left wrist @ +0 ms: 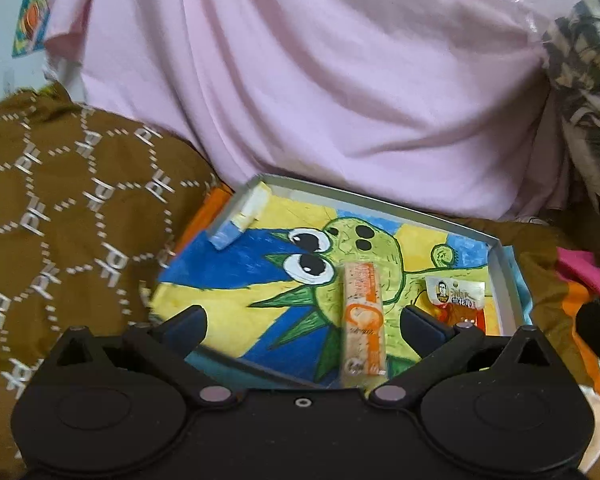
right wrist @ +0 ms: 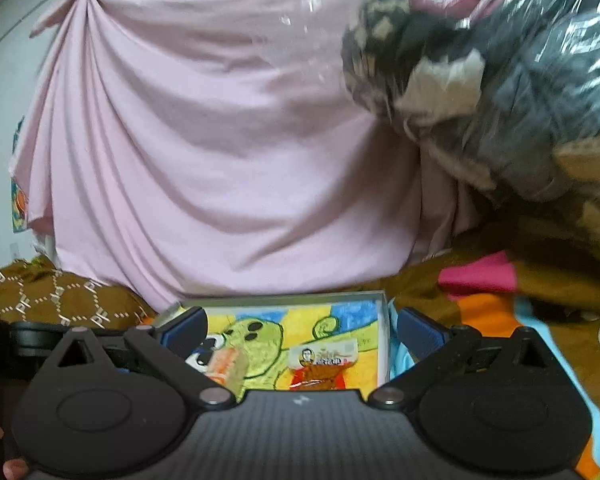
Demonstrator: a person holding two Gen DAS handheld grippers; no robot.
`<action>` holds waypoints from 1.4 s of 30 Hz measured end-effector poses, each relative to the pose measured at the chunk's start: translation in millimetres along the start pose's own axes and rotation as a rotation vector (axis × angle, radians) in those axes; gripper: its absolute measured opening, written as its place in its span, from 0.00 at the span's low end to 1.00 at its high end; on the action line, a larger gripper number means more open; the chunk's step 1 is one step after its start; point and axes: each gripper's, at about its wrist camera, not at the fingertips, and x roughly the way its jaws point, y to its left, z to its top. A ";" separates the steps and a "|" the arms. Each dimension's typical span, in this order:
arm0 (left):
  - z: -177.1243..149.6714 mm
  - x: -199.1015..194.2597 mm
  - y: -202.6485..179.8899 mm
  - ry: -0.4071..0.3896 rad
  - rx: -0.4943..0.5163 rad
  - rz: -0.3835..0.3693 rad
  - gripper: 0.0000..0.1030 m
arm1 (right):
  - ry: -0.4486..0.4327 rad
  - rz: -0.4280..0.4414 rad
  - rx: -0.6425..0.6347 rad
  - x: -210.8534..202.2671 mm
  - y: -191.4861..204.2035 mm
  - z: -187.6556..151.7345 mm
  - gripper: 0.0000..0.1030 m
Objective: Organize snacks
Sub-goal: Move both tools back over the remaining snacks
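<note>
The left tongs [left wrist: 302,320] are nearest, with the jaws wide apart and nothing gripped. The long orange snack bar [left wrist: 363,322] lies flat between them on the tray floor, untouched. The right tongs [right wrist: 298,334] are also wide and empty, above the near edge of the tray [left wrist: 380,200]. At about two o'clock from the bar lies a small red and white packet [left wrist: 458,300]. At eleven o'clock a blue and white packet [left wrist: 240,216] leans in the far corner. I count three snacks in one tray. They seem spread apart so that each stays easy to pick.
</note>
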 end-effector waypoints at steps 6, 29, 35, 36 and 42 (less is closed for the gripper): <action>-9.8 -42.0 11.9 -0.019 0.049 0.016 0.99 | -0.022 -0.009 -0.011 -37.5 15.2 4.6 1.00; -94.5 -110.7 71.1 0.168 0.180 -0.022 0.99 | 0.325 0.048 -0.192 -139.4 78.8 -62.0 1.00; -121.4 -103.5 81.7 0.235 0.220 -0.020 0.99 | 0.467 0.066 -0.269 -132.9 95.0 -86.2 1.00; -123.8 -101.7 82.8 0.245 0.220 -0.021 0.99 | 0.493 0.070 -0.274 -130.9 96.6 -90.1 1.00; -130.7 -91.1 84.1 0.291 0.219 -0.051 0.99 | 0.609 0.081 -0.295 -121.1 100.4 -106.6 1.00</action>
